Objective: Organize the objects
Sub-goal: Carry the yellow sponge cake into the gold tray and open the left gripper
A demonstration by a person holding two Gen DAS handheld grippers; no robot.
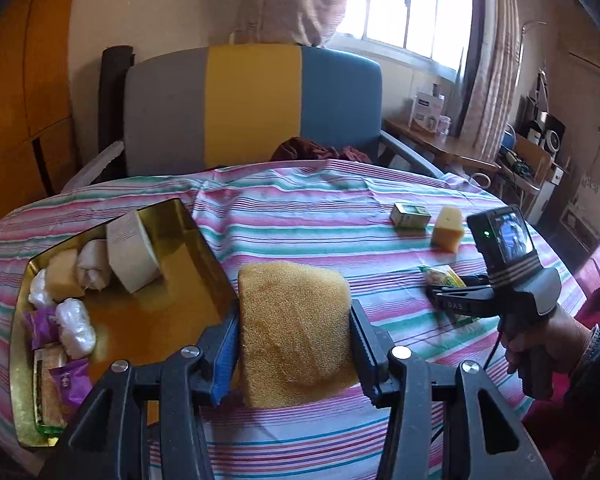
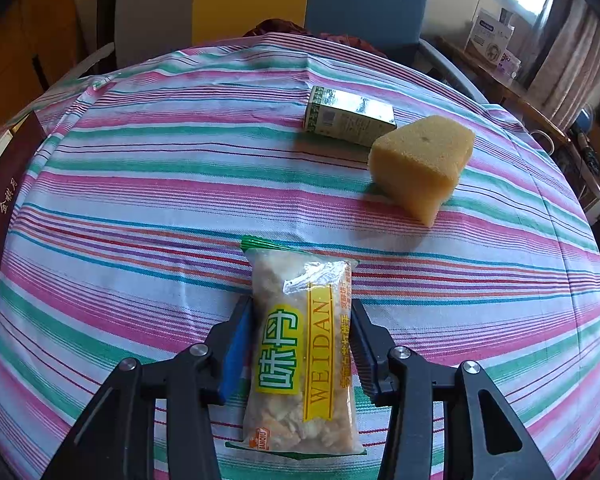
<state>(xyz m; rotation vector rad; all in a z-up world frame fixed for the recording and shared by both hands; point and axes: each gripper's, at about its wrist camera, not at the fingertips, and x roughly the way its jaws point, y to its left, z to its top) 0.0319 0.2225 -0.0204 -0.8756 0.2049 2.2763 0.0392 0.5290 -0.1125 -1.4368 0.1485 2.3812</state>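
Yellow sponge (image 1: 296, 332) sits clamped between the left gripper's (image 1: 294, 334) fingers, beside the gold tray (image 1: 204, 240). On the striped table (image 2: 140, 200), the right gripper's (image 2: 302, 344) fingers hold a snack packet (image 2: 300, 352).

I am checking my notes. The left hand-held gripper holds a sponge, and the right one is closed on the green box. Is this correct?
Not quite. The left hand-held gripper does hold a sponge, but the right hand-held gripper is closed on the snack packet, not the green box. The right wrist view shows the box lying apart on the cloth, beside another sponge.
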